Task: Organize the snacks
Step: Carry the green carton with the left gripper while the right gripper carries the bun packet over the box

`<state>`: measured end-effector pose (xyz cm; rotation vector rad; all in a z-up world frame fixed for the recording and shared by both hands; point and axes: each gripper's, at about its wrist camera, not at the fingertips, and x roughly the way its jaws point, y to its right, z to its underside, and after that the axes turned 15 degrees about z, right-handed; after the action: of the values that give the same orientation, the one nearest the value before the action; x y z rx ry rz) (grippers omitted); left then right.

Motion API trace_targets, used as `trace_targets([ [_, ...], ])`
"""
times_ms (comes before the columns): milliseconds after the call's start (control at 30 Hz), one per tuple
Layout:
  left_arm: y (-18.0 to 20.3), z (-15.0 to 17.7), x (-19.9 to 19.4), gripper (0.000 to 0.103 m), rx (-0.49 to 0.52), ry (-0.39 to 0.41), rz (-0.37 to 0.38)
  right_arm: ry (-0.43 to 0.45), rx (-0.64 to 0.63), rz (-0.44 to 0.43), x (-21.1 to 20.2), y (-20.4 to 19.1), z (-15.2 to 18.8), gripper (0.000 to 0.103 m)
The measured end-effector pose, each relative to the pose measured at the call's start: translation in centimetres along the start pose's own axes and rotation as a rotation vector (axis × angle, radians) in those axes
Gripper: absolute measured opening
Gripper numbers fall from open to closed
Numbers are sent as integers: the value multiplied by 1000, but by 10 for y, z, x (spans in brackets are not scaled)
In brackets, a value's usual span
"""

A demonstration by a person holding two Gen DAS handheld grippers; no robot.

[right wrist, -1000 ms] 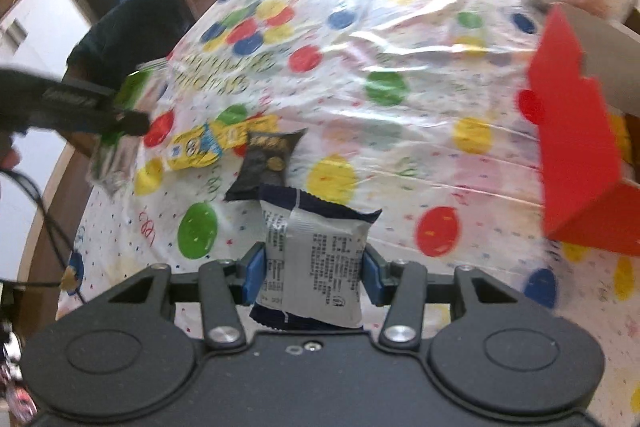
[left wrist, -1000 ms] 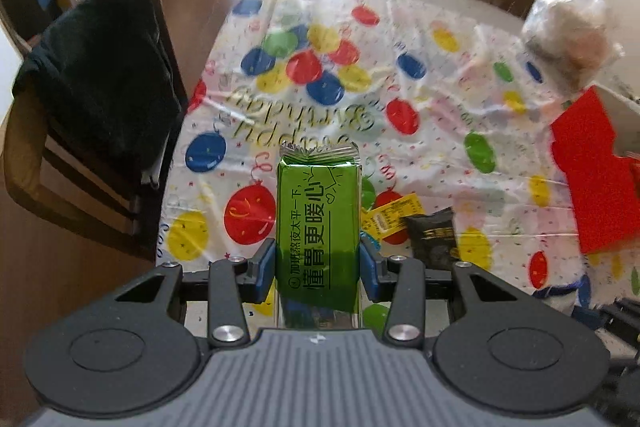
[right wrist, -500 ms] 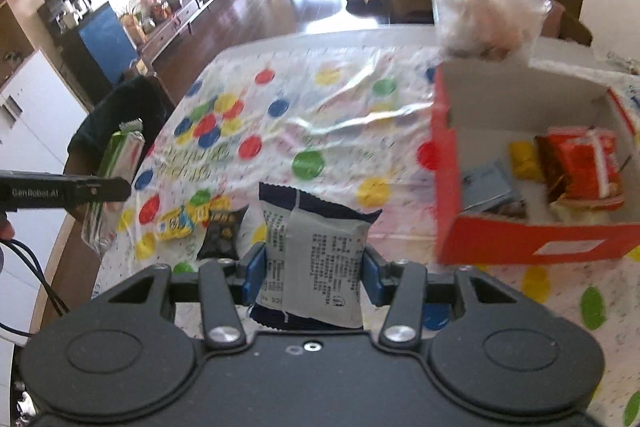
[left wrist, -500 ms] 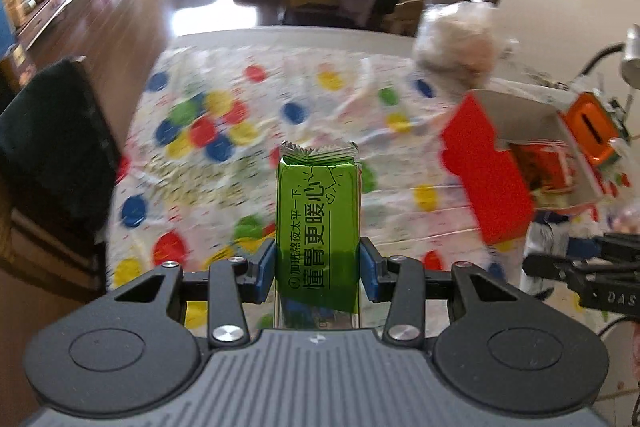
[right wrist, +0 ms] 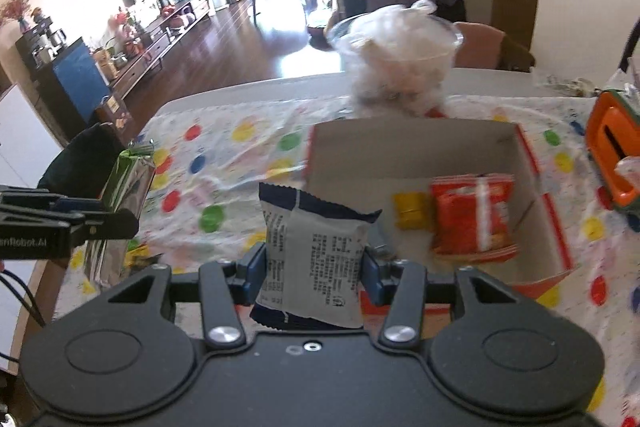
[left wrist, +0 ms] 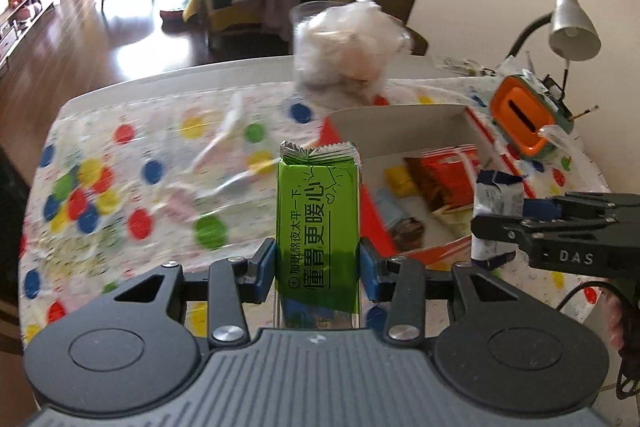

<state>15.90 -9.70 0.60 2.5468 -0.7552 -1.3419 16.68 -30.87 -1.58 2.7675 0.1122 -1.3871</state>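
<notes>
Left claw [left wrist: 318, 269] clamps the green foil snack pack [left wrist: 318, 223] at its lower half, upright, held above the bench [left wrist: 168, 131] just short of the red cardboard box [left wrist: 400, 131]. Right claw [right wrist: 314, 269] pinches a grey-and-navy snack packet [right wrist: 314, 251] low on its sides, near the box's front wall. Both look light, crinkly, slippery; likely crushable, so grip mid-body, gently.

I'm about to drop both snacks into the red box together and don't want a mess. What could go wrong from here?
1. The left gripper with the green packet and the right gripper with the navy-and-grey packet sit close together near the red box; they might collide.
2. The box's near wall looks low, so a packet released early could land on the tablecloth.
3. The orange container beside the box could get knocked.
</notes>
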Motion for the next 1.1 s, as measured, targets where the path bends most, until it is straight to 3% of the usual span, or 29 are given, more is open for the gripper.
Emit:
trace_targets([
  [333, 60, -31, 73, 42, 38, -54, 6, -17, 25, 65, 31, 80, -18, 47],
  [567, 77, -51, 129, 42, 50, -107, -16, -67, 24, 96, 69, 114, -29, 47],
  [1100, 63, -65, 234, 42, 16, -280, -108, -177, -110, 60, 120, 104, -17, 47],
])
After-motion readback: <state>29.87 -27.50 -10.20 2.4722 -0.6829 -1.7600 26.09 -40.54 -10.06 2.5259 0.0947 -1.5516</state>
